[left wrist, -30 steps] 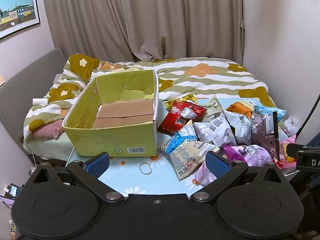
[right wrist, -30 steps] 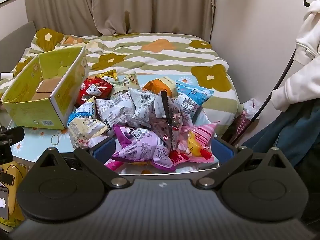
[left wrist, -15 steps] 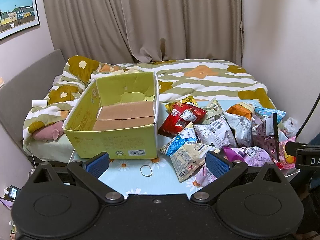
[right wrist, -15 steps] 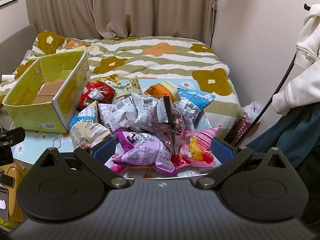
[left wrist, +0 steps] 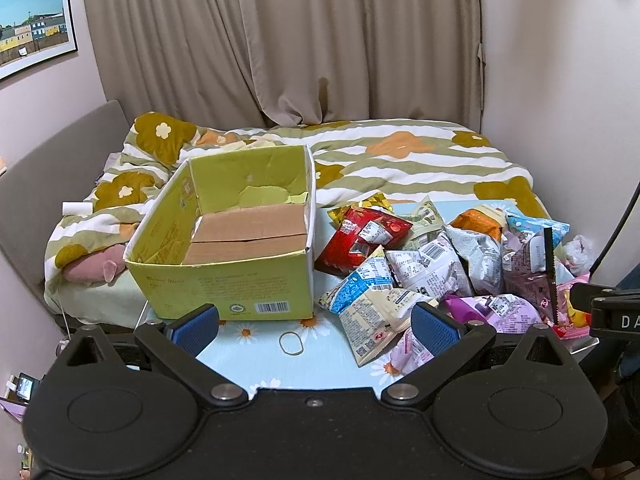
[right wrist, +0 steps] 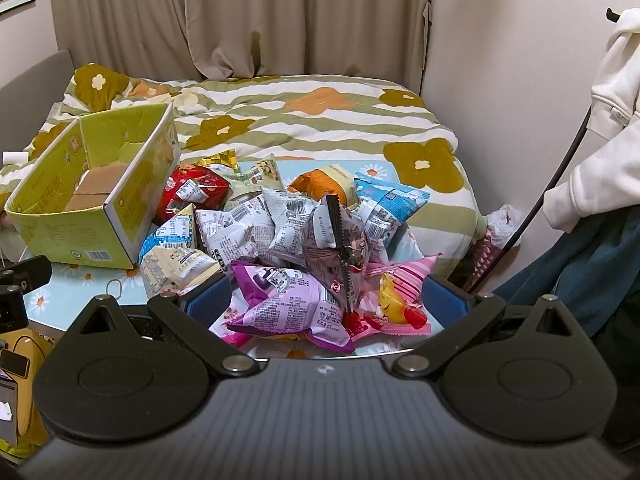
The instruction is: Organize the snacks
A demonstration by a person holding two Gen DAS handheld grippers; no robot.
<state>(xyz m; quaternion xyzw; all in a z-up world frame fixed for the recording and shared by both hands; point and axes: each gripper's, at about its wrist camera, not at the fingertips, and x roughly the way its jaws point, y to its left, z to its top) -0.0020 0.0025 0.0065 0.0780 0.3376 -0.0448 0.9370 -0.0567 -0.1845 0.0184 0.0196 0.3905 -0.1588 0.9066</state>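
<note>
A yellow-green cardboard box stands open on the left of a small floral table, with only its brown flaps inside. A heap of snack bags lies to its right: a red bag, a cream bag, a purple bag, a pink bag. My left gripper is open, low over the table's front edge, in front of the box. My right gripper is open too, with the purple and pink bags lying between its fingers, apart from the pads.
A rubber band lies on the table top by the box. Behind the table is a bed with a striped flower quilt. A person in a white sleeve stands at the right. Curtains and walls close the room.
Both grippers have risen and pulled back slightly, so the box and the snack heap sit lower in the views. Nothing has been picked up or shifted.
</note>
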